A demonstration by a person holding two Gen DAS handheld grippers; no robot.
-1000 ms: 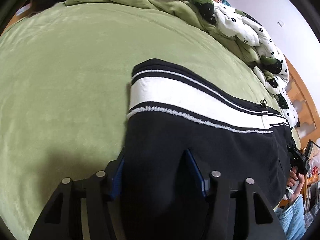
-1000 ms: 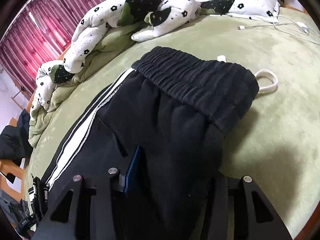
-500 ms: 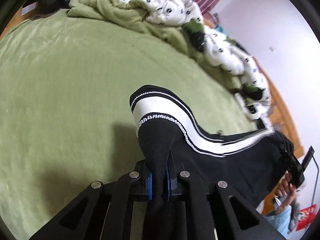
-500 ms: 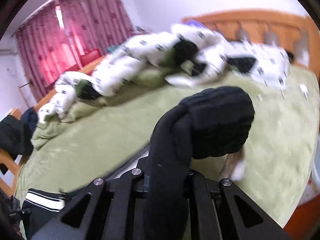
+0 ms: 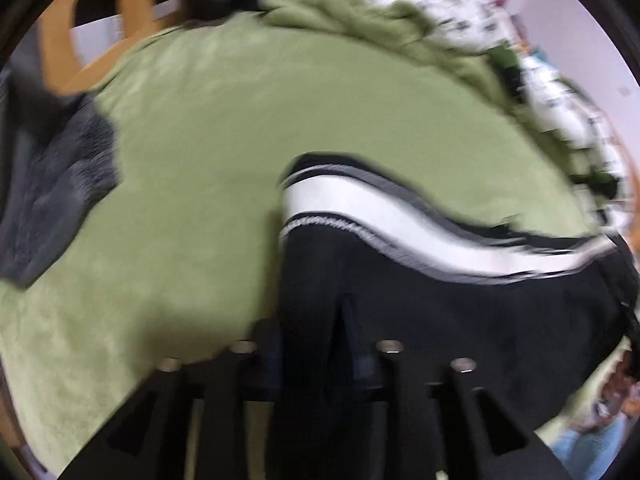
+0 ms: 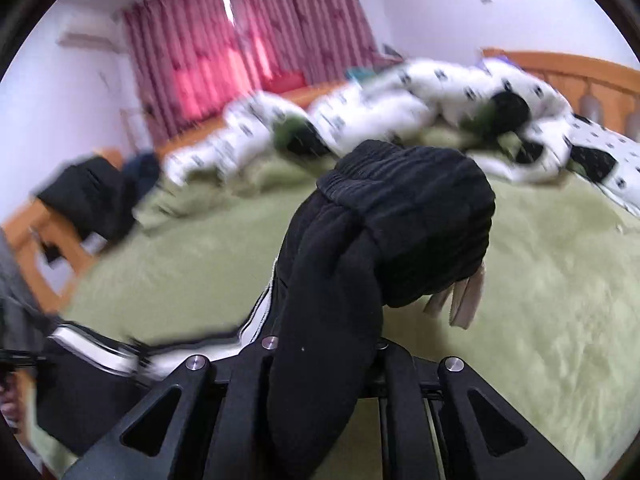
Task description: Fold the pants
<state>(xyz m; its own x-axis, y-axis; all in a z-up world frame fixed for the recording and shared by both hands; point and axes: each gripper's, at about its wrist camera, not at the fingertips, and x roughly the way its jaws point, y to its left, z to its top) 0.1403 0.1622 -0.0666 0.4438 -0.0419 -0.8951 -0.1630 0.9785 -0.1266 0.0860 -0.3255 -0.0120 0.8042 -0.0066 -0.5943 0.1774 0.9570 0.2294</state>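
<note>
Now both tongs are clamped on the pants [image 5: 460, 304]: your left tongs [image 5: 316, 344] pinch the striped leg end, your right tongs [image 6: 324, 356] the bunched waistband [image 6: 408, 216], lifted above the bed [image 5: 208, 152]. Keep both ends level and taut, then lay the cloth flat mid-bed, away from the quilt [image 6: 400, 108] along the far edge.

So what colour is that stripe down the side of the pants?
White, edged with thin lines, on black pants. The stripe shows best in the left wrist view.
</note>
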